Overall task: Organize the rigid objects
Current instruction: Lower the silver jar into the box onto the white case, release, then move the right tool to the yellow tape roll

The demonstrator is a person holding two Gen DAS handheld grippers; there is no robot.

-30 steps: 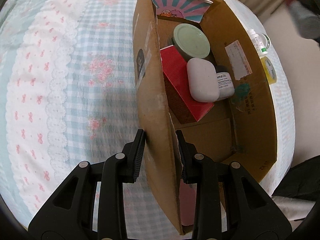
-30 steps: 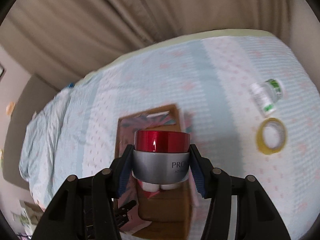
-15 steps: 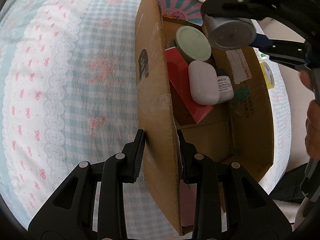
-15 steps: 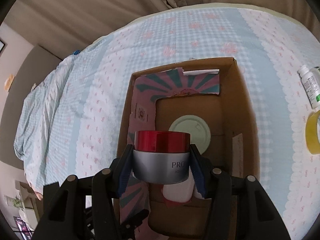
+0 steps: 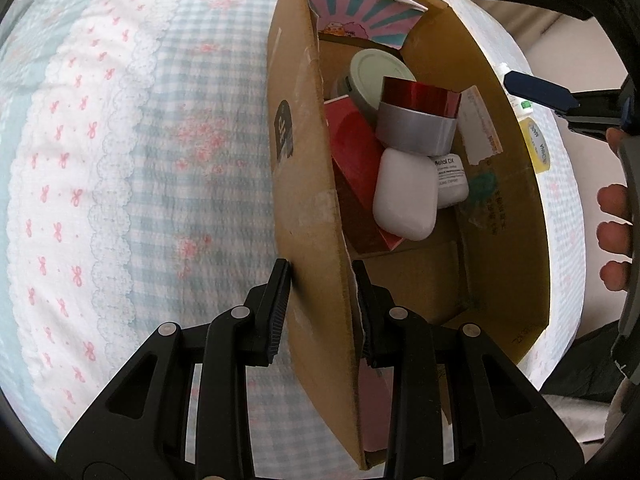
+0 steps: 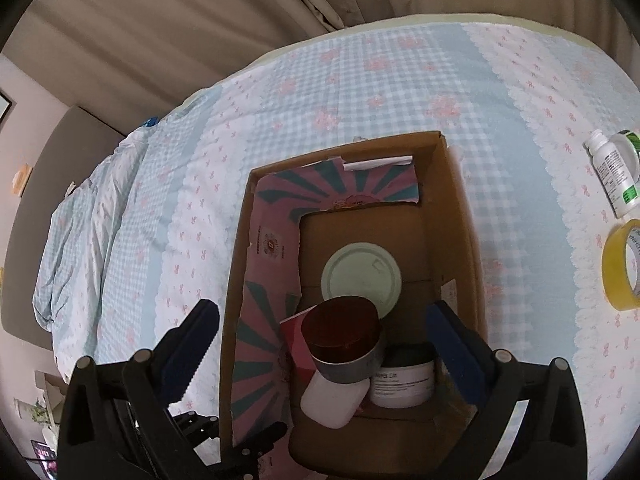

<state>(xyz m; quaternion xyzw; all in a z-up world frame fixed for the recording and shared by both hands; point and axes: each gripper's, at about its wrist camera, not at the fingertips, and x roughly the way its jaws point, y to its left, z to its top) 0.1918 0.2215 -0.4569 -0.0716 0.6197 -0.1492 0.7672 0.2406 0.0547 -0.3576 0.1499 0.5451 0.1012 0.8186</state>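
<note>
A cardboard box (image 5: 516,184) (image 6: 460,216) stands on the bed. Inside lie a red-lidded silver jar (image 5: 416,120) (image 6: 340,344), a pale green round lid (image 5: 376,72) (image 6: 360,280), a red carton (image 5: 352,152), a white case (image 5: 404,196) (image 6: 332,400) and a white jar (image 5: 452,180) (image 6: 404,384). The silver jar rests tilted on top of the others. My left gripper (image 5: 320,304) is shut on the box's left wall. My right gripper (image 6: 324,344) is open and empty above the box, its blue pads (image 6: 452,340) wide apart.
A white bottle (image 6: 616,172) and a yellow tape roll (image 6: 620,268) lie on the checked bedspread to the right of the box; both show past the box's wall in the left wrist view (image 5: 536,144). Curtains hang behind the bed.
My right gripper has opened and let go of the red-lidded silver jar, which now lies in the box on the other items. My left gripper has kept its hold.
</note>
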